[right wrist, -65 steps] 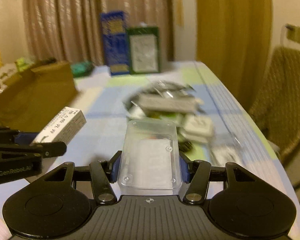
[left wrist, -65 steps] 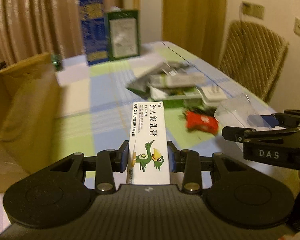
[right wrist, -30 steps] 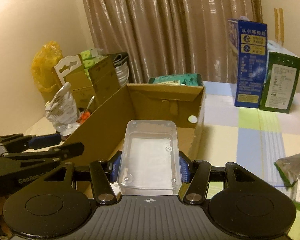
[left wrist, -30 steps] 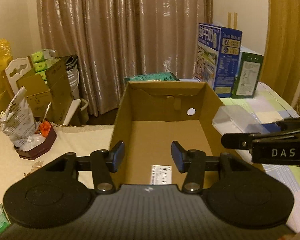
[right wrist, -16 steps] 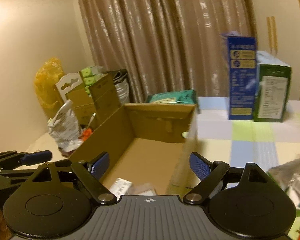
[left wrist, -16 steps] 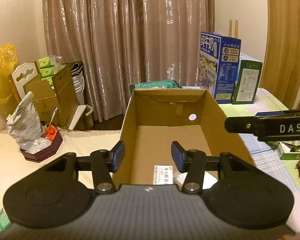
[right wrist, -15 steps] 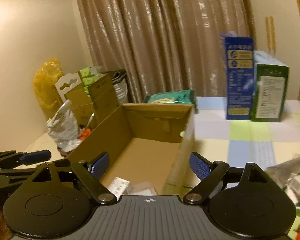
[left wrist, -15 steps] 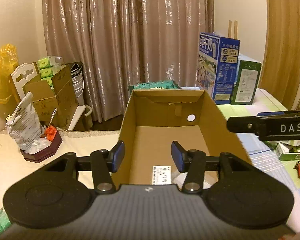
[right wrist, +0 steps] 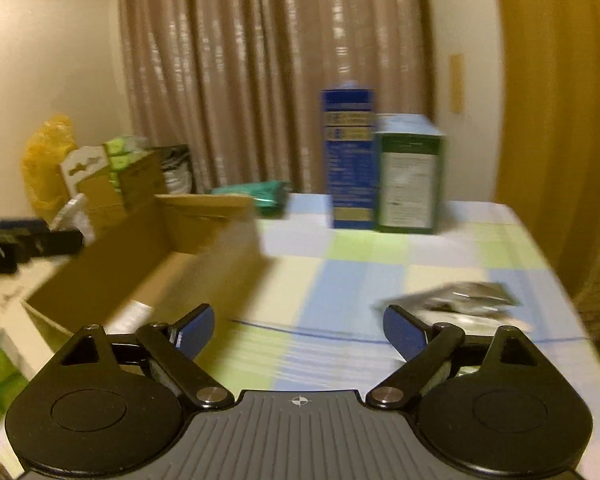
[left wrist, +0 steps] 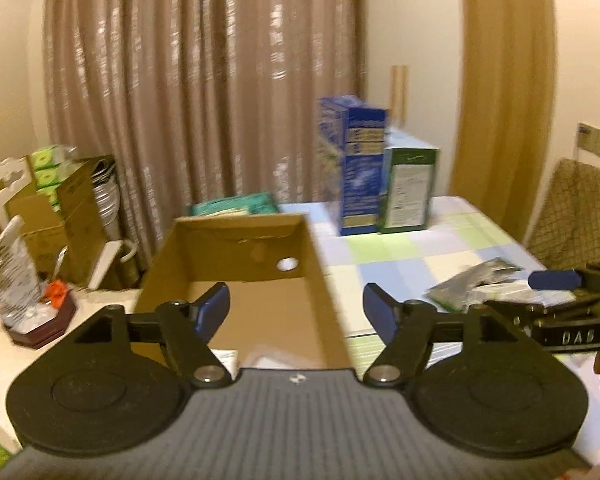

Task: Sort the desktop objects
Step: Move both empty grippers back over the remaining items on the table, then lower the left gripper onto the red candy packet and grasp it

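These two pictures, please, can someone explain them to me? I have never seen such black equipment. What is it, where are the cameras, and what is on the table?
No robot is here: a person carries one hand-held gripper in each hand, each with a camera looking forward along its two fingers. The left view shows the left hand-held gripper; the right view shows the right hand-held gripper. Both have their jaws opening, with nothing between them. On the checked tablecloth stand an open cardboard box, a blue carton and a green carton, and a blurred pile of packets lies there. Something white lies in the box, mostly hidden.
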`<state>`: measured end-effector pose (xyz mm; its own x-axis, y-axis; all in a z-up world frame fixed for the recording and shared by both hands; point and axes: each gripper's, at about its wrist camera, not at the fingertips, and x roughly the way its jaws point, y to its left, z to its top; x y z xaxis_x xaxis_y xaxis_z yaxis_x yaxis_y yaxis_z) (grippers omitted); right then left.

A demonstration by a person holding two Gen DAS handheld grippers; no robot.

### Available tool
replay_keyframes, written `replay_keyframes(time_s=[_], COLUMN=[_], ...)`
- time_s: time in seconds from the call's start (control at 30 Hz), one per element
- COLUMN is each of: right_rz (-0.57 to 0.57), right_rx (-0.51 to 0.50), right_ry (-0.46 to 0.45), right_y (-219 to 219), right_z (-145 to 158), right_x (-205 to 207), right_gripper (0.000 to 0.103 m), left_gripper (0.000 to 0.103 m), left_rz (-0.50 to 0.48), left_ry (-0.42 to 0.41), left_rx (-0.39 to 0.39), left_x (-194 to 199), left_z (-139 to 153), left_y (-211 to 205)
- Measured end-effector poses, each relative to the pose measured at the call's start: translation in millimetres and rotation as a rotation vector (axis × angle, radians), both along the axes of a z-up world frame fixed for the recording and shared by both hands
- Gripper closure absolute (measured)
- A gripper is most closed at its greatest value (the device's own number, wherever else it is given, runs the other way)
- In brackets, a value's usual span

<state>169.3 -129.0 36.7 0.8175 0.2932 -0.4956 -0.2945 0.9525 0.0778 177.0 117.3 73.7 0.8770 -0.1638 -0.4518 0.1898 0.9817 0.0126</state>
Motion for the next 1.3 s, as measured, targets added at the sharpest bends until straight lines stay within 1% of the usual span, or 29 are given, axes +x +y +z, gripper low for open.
replay_keyframes(time_s=[0.1,0.2,0.33,0.4,0.5,0.63,0.7,0.87,0.93,1.1,1.23,1.3], right_rz=[-0.063,-0.130,-0.211,-0.238,-0.249,-0.239,-0.240,-0.248,-0.241,-0.226,-0.203,-0.200], right_rx=[-0.039,-0.083,-0.141,-0.156,-0.173,-0.174,-0.176,-0.130,-0.126,-0.142,-0.178,-0.192], right_ry=[-0.010,-0.008,0.012,0.028,0.030,0.041,0.052,0.081,0.085,0.107,0.117,0.124], right_y=[-40.2,-80.4,-126.5,-144.7,-162.4,-173.3,-178.5,-187.0,-187.9,-191.2,-189.5,-188.4], right_z=[-5.4,-14.5,-32.1,-42.3,-55.4,-73.5,-83.0,-97.4,-100.9,-112.9,-122.8,-127.1], right_x=[-20.0,-39.2,-62.4,-70.0,-75.5,-71.5,-67.8,-50.5,-44.7,-33.4,-25.8,-21.8], right_gripper=[0.008,0.003,0.002,0.002,0.002,0.002,0.002,0.004,0.009,0.017,0.027,0.030], left_gripper=[0.023,0.013,0.005,0.004,0.003,0.003,0.003,0.003,0.003,0.004,0.005,0.006], left_rz=[-0.049,-0.101,-0.167,-0.193,-0.242,-0.312,-0.330,-0.393,-0.421,-0.478,-0.499,-0.506], left_ry=[-0.009,-0.004,0.018,0.039,0.077,0.112,0.132,0.159,0.162,0.170,0.198,0.205], left_rx=[-0.008,-0.017,-0.033,-0.036,-0.035,-0.015,0.002,0.037,0.057,0.088,0.080,0.085], left_x=[-6.3,-11.9,-16.5,-16.9,-13.5,-8.1,-3.5,5.0,9.8,22.1,33.1,38.8], left_z=[2.2,-0.9,-13.3,-23.6,-42.0,-69.5,-83.3,-114.4,-124.6,-146.4,-159.7,-164.9], left_y=[-29.9,-60.7,-100.8,-119.5,-148.8,-185.4,-198.6,-228.7,-238.7,-256.6,-262.3,-265.7])
